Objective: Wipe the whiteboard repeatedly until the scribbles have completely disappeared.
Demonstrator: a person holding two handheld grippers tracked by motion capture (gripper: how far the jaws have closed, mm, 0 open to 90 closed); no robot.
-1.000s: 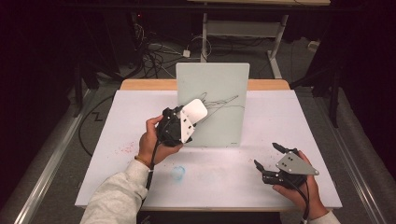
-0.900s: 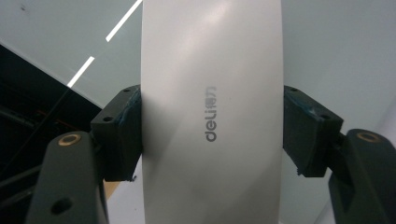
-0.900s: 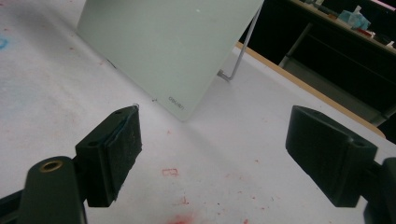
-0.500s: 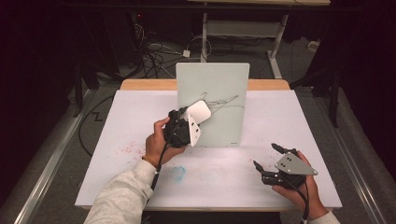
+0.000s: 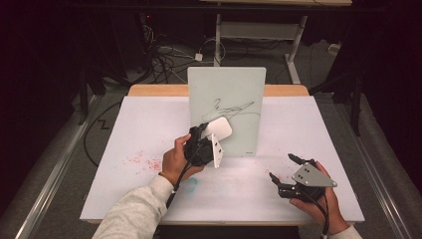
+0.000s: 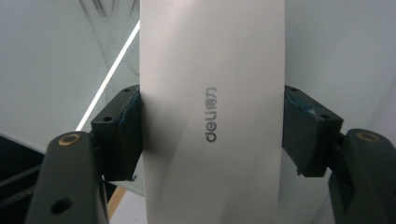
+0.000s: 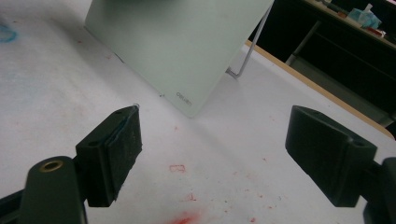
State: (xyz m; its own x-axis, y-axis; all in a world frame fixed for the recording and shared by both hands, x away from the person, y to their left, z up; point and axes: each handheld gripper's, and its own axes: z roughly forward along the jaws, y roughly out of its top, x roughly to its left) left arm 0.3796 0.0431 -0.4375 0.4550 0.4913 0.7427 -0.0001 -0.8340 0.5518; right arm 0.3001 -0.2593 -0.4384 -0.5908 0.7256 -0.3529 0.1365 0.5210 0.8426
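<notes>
eraser (image 6: pixel 212 112), white, printed "deli" in grey with small characters after it, sits clamped between the left gripper (image 6: pixel 212 128) jaws, one pad on each long edge, its length running up out of the left gripper view. high view: eraser (image 5: pixel 217 129) held against the lower left face of the upright pale green glass drawing board (image 5: pixel 234 94), below a black scribble (image 5: pixel 234 107). board (image 7: pixel 182 46) carries a small "deli" mark at its lower corner and leans on a wire stand (image 7: pixel 250 56). right gripper (image 5: pixel 286 174) rests low over the white table (image 5: pixel 149 124), jaws wide apart, holding nothing. red marker smudges (image 7: pixel 184 217) on the table near it.
</notes>
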